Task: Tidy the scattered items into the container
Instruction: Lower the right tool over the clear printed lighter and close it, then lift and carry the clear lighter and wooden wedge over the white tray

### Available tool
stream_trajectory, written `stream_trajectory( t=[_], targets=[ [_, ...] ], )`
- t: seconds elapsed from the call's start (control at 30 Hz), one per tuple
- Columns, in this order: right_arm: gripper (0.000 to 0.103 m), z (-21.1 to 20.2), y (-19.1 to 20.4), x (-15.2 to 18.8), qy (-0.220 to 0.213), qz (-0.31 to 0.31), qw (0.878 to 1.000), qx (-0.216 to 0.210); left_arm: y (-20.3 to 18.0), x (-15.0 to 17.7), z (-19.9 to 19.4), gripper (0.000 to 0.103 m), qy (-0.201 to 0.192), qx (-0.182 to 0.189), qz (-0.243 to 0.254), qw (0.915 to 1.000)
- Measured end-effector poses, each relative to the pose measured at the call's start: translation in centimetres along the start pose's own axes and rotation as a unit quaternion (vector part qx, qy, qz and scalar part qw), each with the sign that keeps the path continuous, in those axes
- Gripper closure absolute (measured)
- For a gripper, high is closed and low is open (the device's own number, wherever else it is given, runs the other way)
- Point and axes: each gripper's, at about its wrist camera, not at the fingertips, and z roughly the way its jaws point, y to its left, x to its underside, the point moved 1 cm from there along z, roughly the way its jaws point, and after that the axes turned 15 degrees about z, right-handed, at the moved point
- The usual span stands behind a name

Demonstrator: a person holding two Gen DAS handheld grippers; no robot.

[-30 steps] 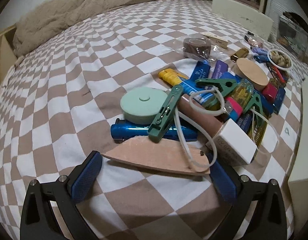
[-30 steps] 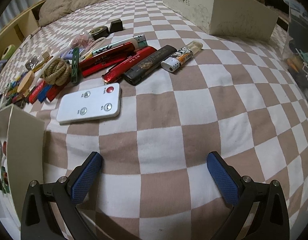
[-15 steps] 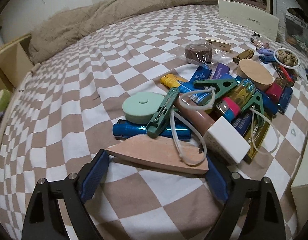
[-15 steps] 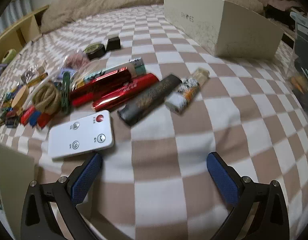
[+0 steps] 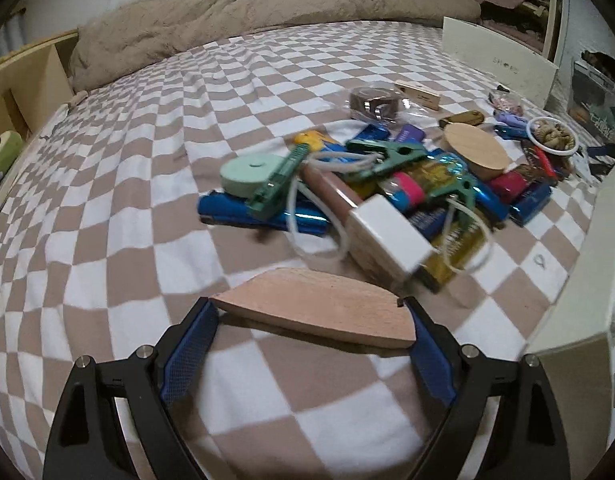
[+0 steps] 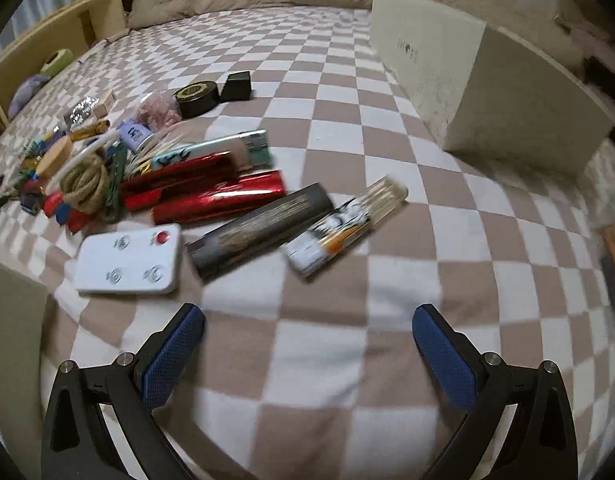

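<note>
Left tongs (image 5: 311,320) clamped on a wood piece (image 5: 319,308), one blue pad at each tip. The piece is flat, pale pinkish-tan, leaf-shaped: curved far edge, straighter near edge, pointed on the left, a small dark notch at the right tip. It sits lifted clear of the checked bed (image 5: 119,160), its shadow on the sheet below (grain faintly visible on the top face).

Just beyond it, toward the bed's right side, a heap (image 5: 371,184): mint round tin, green clips, white cord, blue lighters, a white-capped brown tube, an oval wood disc. A cream box wall (image 5: 587,280) stands at the right edge of the left view, close to the held piece.

Right tongs (image 6: 307,320) spread wide, nothing between the pads, above bare sheet. Ahead of them: white remote (image 6: 131,260), black lighter (image 6: 259,228), printed lighter (image 6: 343,228), two red lighters (image 6: 211,196), a rope coil (image 6: 85,182). Cream shoebox (image 6: 487,92) sits toward the bed's far right. Right view is blurred.
</note>
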Motion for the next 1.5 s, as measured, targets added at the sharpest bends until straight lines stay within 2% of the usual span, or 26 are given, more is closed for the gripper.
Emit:
stream_trajectory(
  t=[0.13, 0.3, 0.47, 0.57, 0.73, 0.83, 0.93, 1.0, 1.3, 1.5],
  targets=[
    [0.0, 0.5, -0.6, -1.5, 0.016, -0.052, 0.999, 0.004, -0.4, 0.0, 0.1, 0.011, 0.004, -0.006, 0.007, 1.0],
    [0.0, 1.4, -1.1, -3.7, 0.037, -0.112, 0.993, 0.011, 0.0, 0.1, 0.4, 0.011, 0.003, 0.005, -0.003, 1.0],
    [0.0, 2.6, -0.4, -5.3, 0.066, -0.173, 0.983, 0.011, 0.0, 0.1, 0.5, 0.011, 0.004, 0.005, -0.004, 1.0],
    [0.0, 3.4, 0.2, -6.1, 0.075, -0.187, 0.979, 0.014, 0.0, 0.1, 0.6, 0.011, 0.005, 0.003, -0.003, 1.0],
    [0.0, 4.1, 0.1, -6.6, 0.082, -0.159, 0.984, 0.018, 0.0, 0.0, 0.7, 0.011, 0.005, 0.003, -0.004, 1.0],
    [0.005, 3.7, -0.7, -6.2, 0.07, -0.124, 0.99, 0.007, 0.0, 0.1, 0.7, 0.011, 0.004, 0.002, -0.003, 1.0],
    [0.013, 3.1, -1.0, -5.3, 0.043, -0.103, 0.994, 0.003, 0.0, 0.1, 0.8, 0.011, 0.005, -0.003, -0.001, 1.0],
    [0.022, 2.7, -1.0, -5.0, 0.033, -0.095, 0.995, 0.0, -0.1, 0.1, 0.8, 0.011, 0.005, -0.006, 0.001, 1.0],
    [0.022, 2.1, -1.4, -4.1, 0.004, -0.027, 0.999, 0.02, -0.5, 0.0, 0.7, 0.011, 0.005, -0.022, 0.007, 0.9997],
    [0.022, 1.3, -0.2, -2.4, -0.02, 0.003, 0.999, 0.031, -0.8, 0.0, 0.6, 0.011, 0.006, -0.033, 0.01, 0.9994]
  ],
)
